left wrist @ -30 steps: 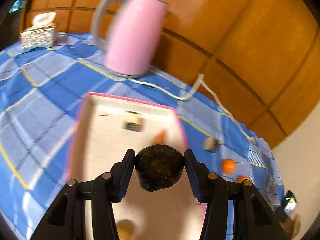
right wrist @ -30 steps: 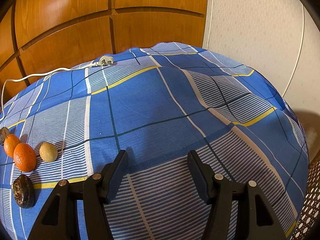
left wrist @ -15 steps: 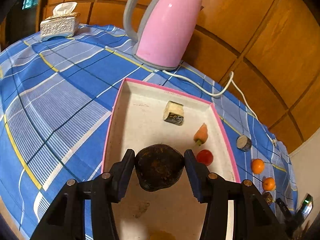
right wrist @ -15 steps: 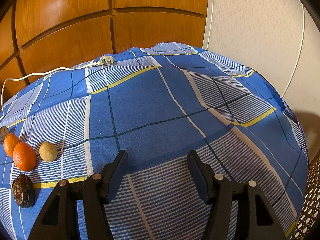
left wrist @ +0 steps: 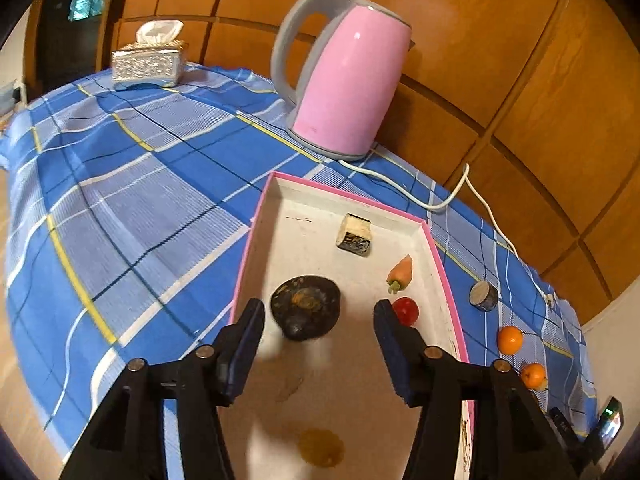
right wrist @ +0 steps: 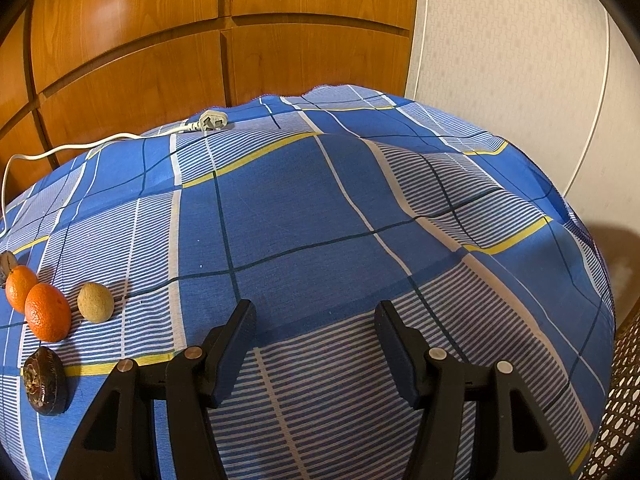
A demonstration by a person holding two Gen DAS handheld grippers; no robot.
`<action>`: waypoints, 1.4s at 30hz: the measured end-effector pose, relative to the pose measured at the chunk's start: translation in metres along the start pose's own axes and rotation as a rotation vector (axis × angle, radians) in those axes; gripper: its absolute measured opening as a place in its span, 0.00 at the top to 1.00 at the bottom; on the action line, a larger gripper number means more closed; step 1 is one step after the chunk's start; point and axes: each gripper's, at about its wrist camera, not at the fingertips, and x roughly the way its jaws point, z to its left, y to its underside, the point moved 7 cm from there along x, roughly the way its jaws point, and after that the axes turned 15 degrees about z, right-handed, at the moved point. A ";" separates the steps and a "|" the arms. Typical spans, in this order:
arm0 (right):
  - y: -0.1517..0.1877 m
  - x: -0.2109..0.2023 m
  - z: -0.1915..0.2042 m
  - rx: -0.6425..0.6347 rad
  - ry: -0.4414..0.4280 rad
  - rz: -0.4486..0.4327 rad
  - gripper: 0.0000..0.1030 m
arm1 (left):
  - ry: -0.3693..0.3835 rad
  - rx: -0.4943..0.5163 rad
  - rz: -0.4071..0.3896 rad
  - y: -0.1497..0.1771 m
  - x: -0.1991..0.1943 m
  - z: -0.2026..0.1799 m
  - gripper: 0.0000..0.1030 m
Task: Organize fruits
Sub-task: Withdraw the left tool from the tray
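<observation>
Your left gripper (left wrist: 319, 316) is spread wide above the pink-rimmed tray (left wrist: 436, 248), grasping nothing. A dark fruit (left wrist: 305, 306) lies between its fingers, on the tray floor, left of a red fruit (left wrist: 407, 310). Your right gripper (right wrist: 315, 322) is likewise released over the counter (right wrist: 304, 208); two oranges (right wrist: 47, 312) lie at far left.

dark fruit (right wrist: 5, 267) cut off at left edge, yellowish obj (left wrist: 320, 446) blurred
</observation>
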 end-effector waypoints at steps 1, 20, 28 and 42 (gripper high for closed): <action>0.000 0.000 0.000 0.000 0.000 0.000 0.39 | 0.000 -0.006 -0.003 0.002 -0.003 0.002 0.41; 0.001 0.000 0.000 0.002 -0.004 0.002 0.39 | -0.090 -0.156 0.008 0.082 -0.024 0.061 0.20; 0.000 -0.008 0.019 -0.054 -0.123 0.038 0.46 | -0.108 -0.129 0.023 0.097 -0.012 0.057 0.14; 0.001 -0.019 0.120 -0.348 -0.299 0.093 0.65 | -0.085 -0.140 0.060 0.101 -0.002 0.060 0.09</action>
